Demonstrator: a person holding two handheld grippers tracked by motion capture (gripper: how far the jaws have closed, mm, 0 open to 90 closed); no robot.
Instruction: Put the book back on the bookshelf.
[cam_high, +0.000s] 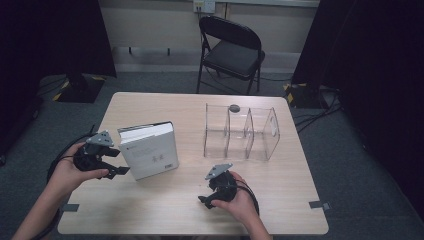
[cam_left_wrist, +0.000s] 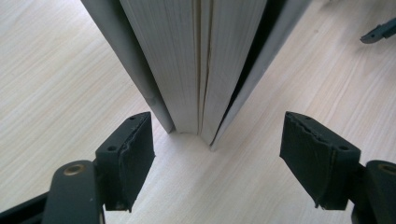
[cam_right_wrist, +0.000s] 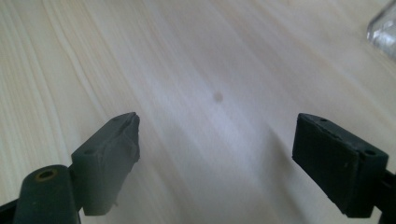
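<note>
The book (cam_high: 150, 150) stood upright on the table (cam_high: 165, 210), fore-edge straight ahead of the left gripper (cam_left_wrist: 217, 154), whose spread jaws flanked it untouched, while the right gripper (cam_high: 207, 201), jaws likewise spread and empty, lay farther from the book.

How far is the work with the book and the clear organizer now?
Done: the book stands upright on the table. In hand: the open left gripper straddles its near end without pressing. Left: the clear organizer has no book inside; the right gripper is open over bare wood.

book (cam_left_wrist: 196, 60) top cropped, table (cam_right_wrist: 196, 70) blurred
</note>
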